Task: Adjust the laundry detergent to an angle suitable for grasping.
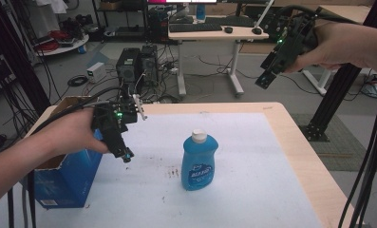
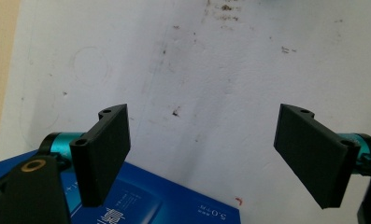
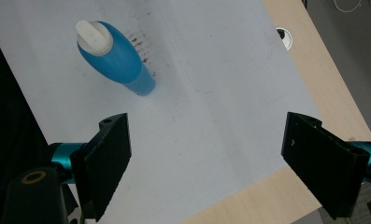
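The white-covered table (image 1: 252, 156) carries an open blue cardboard box (image 1: 70, 178) at the lower left of the high view and, near frame centre, an upright blue detergent bottle (image 1: 199, 161) with a white cap; the bottle stands free and well apart from both tools, presumably staged for a pick. The left gripper (image 1: 124, 154) hangs just above the box's near corner, pointing down at the sheet, its jaws spread wide and empty. The right gripper (image 1: 266, 80) is raised high at the upper right, angled down toward the bottle (image 3: 117, 58), jaws likewise released and holding nothing.
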`<control>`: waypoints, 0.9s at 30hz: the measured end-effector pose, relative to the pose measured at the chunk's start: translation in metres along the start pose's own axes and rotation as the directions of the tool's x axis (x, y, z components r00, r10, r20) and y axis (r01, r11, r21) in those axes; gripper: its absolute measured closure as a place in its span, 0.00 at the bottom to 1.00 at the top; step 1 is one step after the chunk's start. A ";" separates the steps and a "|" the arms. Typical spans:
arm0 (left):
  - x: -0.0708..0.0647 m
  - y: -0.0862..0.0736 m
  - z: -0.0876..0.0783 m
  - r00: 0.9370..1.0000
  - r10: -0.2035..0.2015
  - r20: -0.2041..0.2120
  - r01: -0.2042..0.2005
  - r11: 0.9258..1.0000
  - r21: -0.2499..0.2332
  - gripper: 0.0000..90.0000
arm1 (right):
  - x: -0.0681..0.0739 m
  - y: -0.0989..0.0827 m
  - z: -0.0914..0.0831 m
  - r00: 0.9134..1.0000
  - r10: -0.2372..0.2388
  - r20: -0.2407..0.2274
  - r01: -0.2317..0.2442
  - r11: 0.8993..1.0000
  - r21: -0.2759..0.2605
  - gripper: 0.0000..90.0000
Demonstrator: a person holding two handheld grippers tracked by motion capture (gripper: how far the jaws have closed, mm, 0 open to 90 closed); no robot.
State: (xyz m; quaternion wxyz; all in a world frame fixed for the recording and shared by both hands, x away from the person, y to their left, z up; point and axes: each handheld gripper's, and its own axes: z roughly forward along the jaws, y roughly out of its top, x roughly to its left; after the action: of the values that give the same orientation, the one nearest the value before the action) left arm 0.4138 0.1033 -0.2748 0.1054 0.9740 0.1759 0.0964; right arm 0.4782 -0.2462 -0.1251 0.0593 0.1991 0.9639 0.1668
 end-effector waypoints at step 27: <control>0.001 0.021 -0.023 1.000 -0.005 0.029 0.010 0.980 -0.201 0.21 | -0.009 -0.001 0.000 1.000 0.010 -0.012 -0.011 0.999 -0.035 0.17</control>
State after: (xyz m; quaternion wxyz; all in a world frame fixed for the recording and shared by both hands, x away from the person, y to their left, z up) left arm 0.4166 0.0888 -0.2474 0.2060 0.9590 0.1675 0.0995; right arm 0.4858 -0.2501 -0.1252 0.0563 0.2022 0.9601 0.1849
